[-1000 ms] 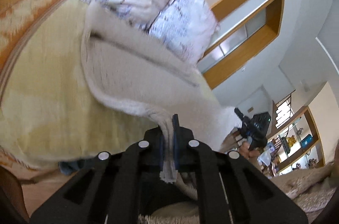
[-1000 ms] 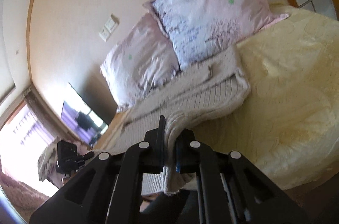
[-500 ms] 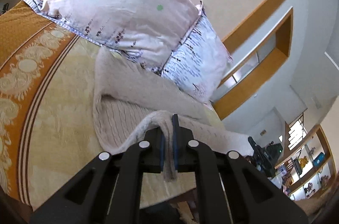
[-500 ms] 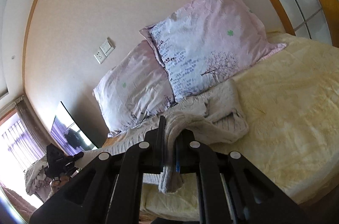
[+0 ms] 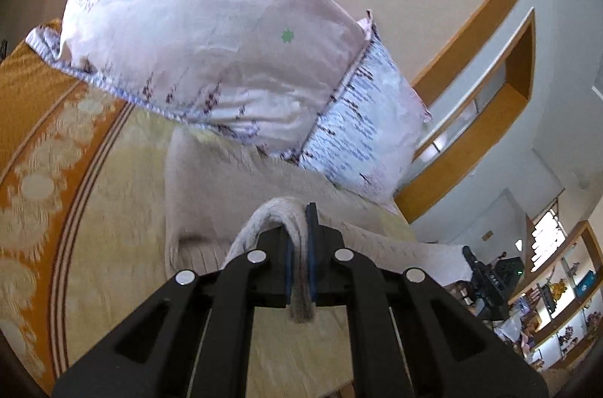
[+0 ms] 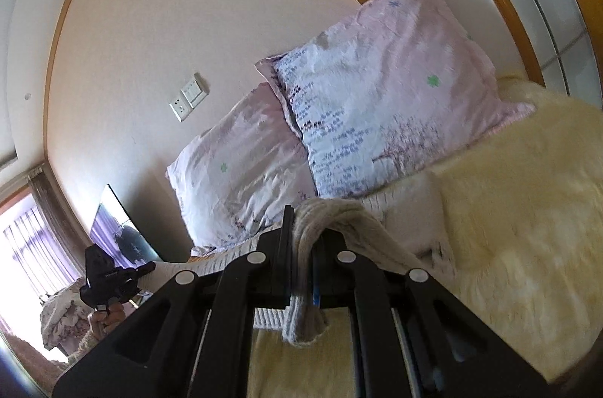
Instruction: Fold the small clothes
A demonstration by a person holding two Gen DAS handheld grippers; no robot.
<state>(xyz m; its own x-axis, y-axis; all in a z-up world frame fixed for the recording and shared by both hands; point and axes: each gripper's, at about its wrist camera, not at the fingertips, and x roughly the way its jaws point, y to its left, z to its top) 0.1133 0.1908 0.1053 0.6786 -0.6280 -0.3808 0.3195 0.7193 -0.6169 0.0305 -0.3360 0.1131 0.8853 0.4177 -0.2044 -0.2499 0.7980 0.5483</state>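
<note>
Fingers on both grippers are clamped tight on the same beige knit sweater [image 5: 211, 194]: the left gripper [image 5: 300, 239] pinches a folded hem edge, with a bit of fabric poking out behind the pads, and the right gripper [image 6: 303, 247] has a thick ribbed bunch squeezed between its pads, tail end dangling below. Rest of the sweater lies draped on the pale yellow bedspread [image 6: 520, 228], stretching back until it touches the two pink floral pillows [image 5: 211, 32] propped against the wall, so those pillows are pretty much what's in the way up front. Compared with a second ago, both views now look higher and flatter: more wall and pillow, less bedspread, and the sweater has been lifted and bunched toward the pillows instead of lying spread out. Left view is the only one showing the orange patterned border [image 5: 34, 149] of the bed cover and the wooden shelves [image 5: 565, 303] off to the side; right view alone shows the wall switch [image 6: 188, 100], the dark TV screen [image 6: 120, 236], the bright window, and a hand [image 6: 109, 317] under the left gripper.
</note>
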